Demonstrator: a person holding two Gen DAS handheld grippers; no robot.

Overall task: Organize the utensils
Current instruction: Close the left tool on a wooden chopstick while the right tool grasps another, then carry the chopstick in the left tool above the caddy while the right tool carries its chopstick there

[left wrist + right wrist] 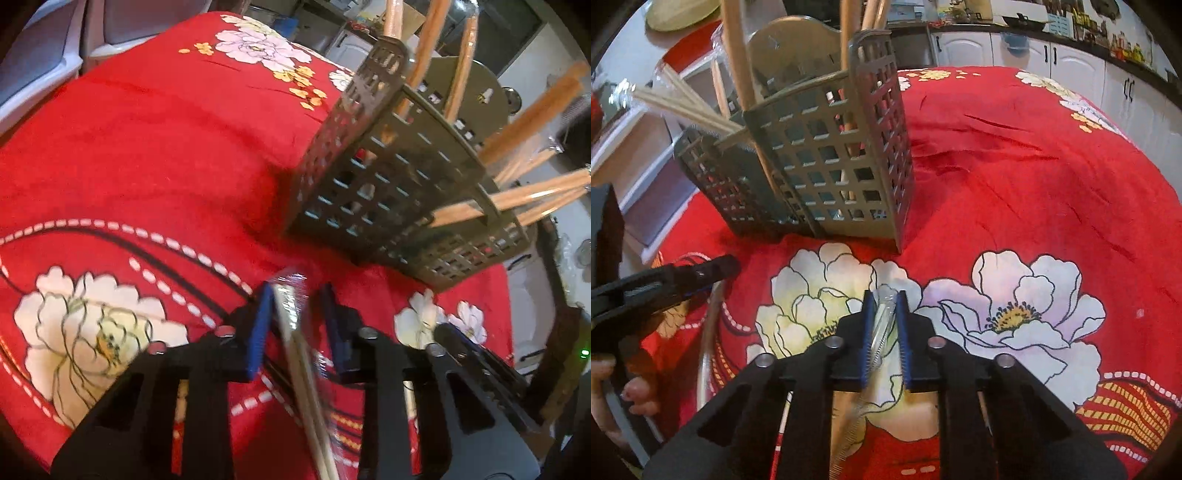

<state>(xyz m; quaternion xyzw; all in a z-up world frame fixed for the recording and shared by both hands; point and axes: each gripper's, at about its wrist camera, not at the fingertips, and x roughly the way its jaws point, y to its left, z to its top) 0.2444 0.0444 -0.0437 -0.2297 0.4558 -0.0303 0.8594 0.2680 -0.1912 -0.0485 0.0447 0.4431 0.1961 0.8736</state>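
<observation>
Black gripper frames fill the near edge of both wrist views, above a red tablecloth (1015, 177) printed with large white flowers that covers the whole table.

Past the grippers stands a grey lattice utensil holder (827, 166), upright on the cloth. In the right wrist view it sits far and left of centre; in the left wrist view (399, 177) it is far and right. It has a taller compartment and a lower one beside it. Wooden-handled utensils (737, 62) stand in the taller part, and pale chopsticks (679, 107) lean out of the lower part.

At the left edge of the right wrist view the left gripper's black finger shows from the side, with a person's hand (631, 395) near it at the bottom corner.

The left gripper (295, 325) holds its blue-padded jaws a modest gap apart, with a plastic-wrapped pair of chopsticks (291, 317) between them. The pack lies against the left pad; whether the right pad touches it cannot be told through the blur. Its tip pokes just past the fingertips toward the holder, well short of it.

The right gripper (884, 325) has its jaws nearly together, pinching a slim clear-wrapped utensil (882, 321) between the blue pads. The wrapper's end sticks out just beyond the fingertips, near the holder's base but apart from it, and the rest trails back under the frame.
</observation>
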